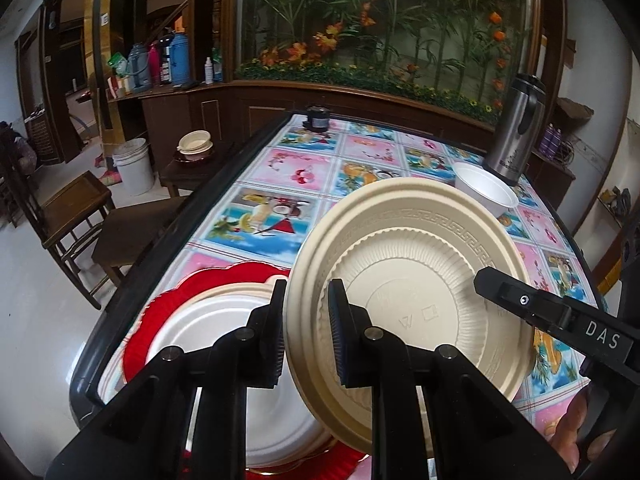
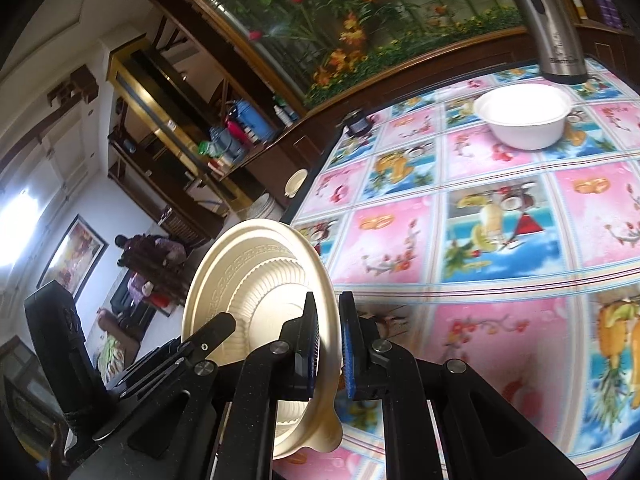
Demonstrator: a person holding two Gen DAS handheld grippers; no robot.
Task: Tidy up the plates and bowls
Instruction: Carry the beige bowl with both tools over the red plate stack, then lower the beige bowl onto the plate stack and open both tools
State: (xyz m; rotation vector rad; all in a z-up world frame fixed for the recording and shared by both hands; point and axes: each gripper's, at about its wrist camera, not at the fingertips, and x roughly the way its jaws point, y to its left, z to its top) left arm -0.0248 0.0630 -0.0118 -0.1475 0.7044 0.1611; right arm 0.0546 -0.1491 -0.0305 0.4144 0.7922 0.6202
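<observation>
Two black two-finger grippers, the left gripper (image 1: 306, 332) and the right gripper (image 2: 328, 346), each pinch opposite rim edges of a round beige ribbed plastic plate (image 1: 408, 280), held tilted above a white plate (image 1: 208, 328) stacked on a scalloped red plate (image 1: 160, 308), on the fruit-patterned tablecloth (image 2: 480, 200) near a white bowl (image 2: 524, 120).

Both wrist views look down along their fingers, close over the shared table (image 1: 256, 184) (floral cloth).
</observation>
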